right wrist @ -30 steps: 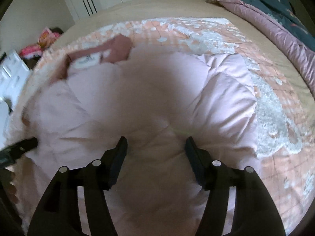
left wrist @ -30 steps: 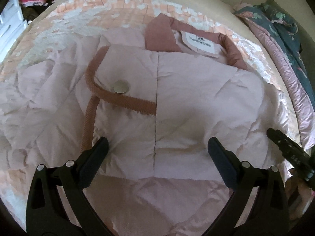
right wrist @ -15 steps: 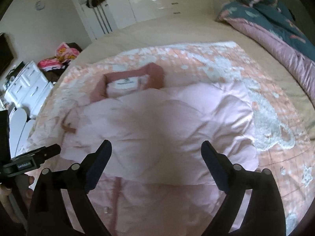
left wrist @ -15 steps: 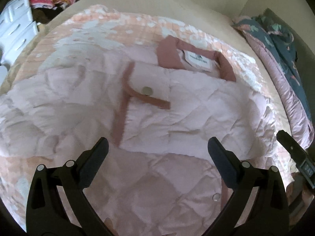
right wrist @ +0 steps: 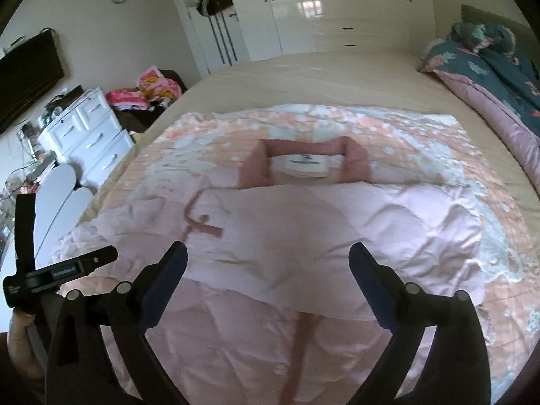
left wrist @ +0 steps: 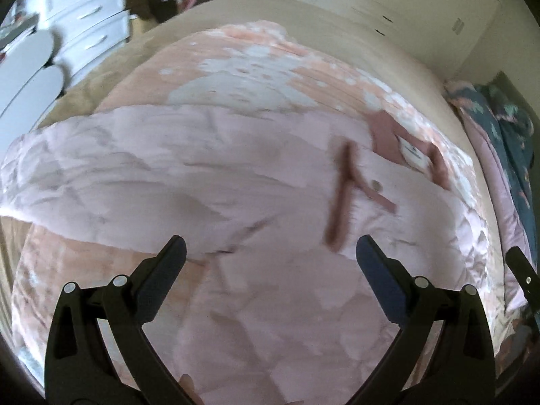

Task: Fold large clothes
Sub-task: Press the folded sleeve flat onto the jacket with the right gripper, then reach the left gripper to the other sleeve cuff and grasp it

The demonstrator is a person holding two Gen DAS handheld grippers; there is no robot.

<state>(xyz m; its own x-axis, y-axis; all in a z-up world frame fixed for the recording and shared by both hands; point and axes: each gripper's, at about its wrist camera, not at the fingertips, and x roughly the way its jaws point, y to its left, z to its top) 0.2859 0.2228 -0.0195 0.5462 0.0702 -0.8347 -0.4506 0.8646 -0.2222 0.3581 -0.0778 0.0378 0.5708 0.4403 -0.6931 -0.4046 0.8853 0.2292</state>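
Observation:
A large pale pink quilted coat [right wrist: 337, 236] lies spread on the bed, collar and white label [right wrist: 307, 165] at the far end; its right sleeve is folded across the front. It also shows in the left wrist view [left wrist: 202, 182], with its left sleeve stretched out to the left and its dark pink collar [left wrist: 384, 138] at the right. My left gripper [left wrist: 270, 253] is open and empty above the coat's lower left part. My right gripper [right wrist: 266, 263] is open and empty above the coat's middle. The left gripper's body [right wrist: 57, 273] shows at the right wrist view's left edge.
The coat lies on a peach and white patterned blanket [right wrist: 405, 125] over a beige bed. A rolled dark floral and pink duvet [right wrist: 492, 67] lies along the right side. White drawers [right wrist: 87, 128] stand left of the bed, wardrobes [right wrist: 303, 10] behind it.
Both grippers have pulled back and up from the coat. The right jaws opened wider. The left camera has swung left, so the outstretched sleeve now fills its view.

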